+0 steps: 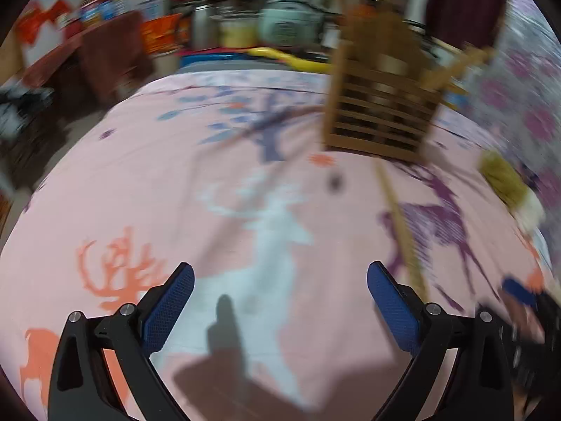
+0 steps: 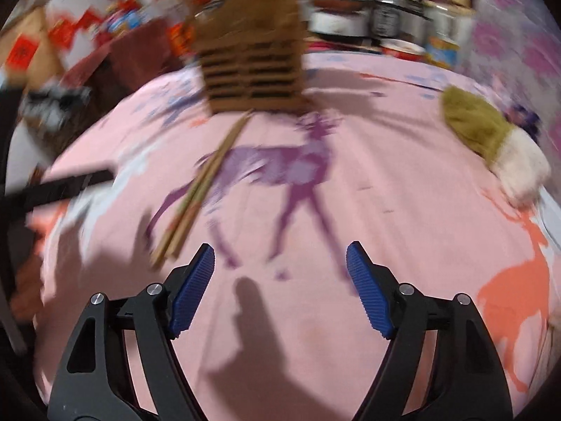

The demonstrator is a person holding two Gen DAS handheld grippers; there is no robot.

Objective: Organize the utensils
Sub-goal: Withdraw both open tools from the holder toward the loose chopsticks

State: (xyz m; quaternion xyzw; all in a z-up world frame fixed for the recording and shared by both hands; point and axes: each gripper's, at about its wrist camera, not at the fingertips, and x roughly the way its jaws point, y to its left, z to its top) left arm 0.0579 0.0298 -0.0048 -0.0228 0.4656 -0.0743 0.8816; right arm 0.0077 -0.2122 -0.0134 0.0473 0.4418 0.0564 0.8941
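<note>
The right tongs (image 2: 280,280) hang over the pink deer-print cloth (image 2: 403,182) with jaws spread wide and nothing between them. A bundle of chopsticks (image 2: 196,193) lies flat on the cloth at about ten o'clock from the jaws, its far end touching the foot of the slatted wooden holder (image 2: 252,66), which stands at twelve o'clock. A green-and-white brush (image 2: 491,144) lies well off at two o'clock.

The left tongs (image 1: 280,301) are likewise wide open and empty — the chopsticks (image 1: 403,231) run past at one o'clock, toward the holder (image 1: 378,105).
</note>
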